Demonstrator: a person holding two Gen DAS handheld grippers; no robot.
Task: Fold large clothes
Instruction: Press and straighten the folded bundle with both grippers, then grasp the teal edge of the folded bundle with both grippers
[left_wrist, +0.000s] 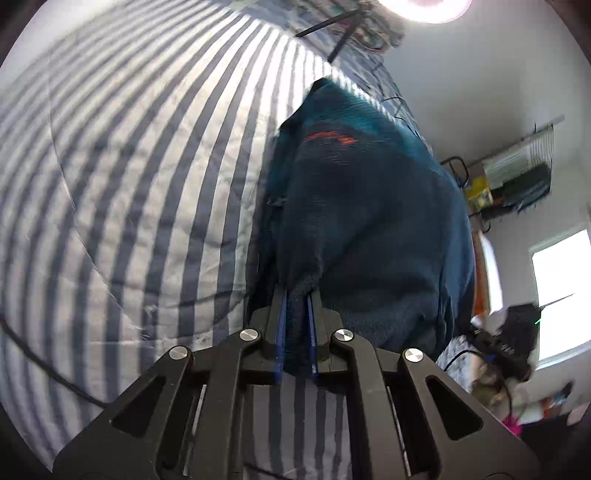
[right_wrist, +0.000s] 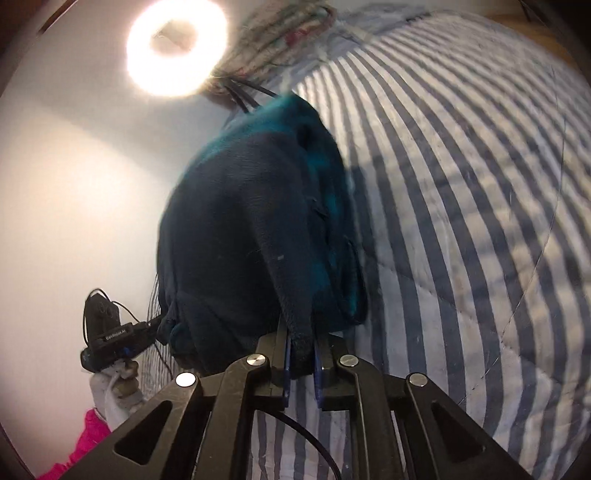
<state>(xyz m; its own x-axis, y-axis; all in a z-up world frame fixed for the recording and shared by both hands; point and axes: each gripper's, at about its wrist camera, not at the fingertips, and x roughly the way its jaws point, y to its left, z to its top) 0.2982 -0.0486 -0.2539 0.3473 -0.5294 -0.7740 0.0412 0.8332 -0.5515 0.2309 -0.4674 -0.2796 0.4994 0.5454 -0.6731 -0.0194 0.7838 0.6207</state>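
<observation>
A dark teal fleece garment (left_wrist: 362, 206) with a small orange logo (left_wrist: 330, 137) hangs lifted above a striped bed. My left gripper (left_wrist: 296, 306) is shut on a bunched edge of it. In the right wrist view the same garment (right_wrist: 251, 229) hangs in front of me, and my right gripper (right_wrist: 301, 341) is shut on another bunched edge. The other gripper (right_wrist: 110, 339) shows at the left of the right wrist view, beside the garment's far edge. The garment's lower part is blurred.
A blue-and-white striped quilt (left_wrist: 129, 166) covers the bed below, also in the right wrist view (right_wrist: 461, 221). A ring light (right_wrist: 177, 48) glows on its stand at the bed's far end. A shelf (left_wrist: 517, 177) and a window (left_wrist: 561, 295) are at the right wall. A cable (left_wrist: 44, 362) lies on the quilt.
</observation>
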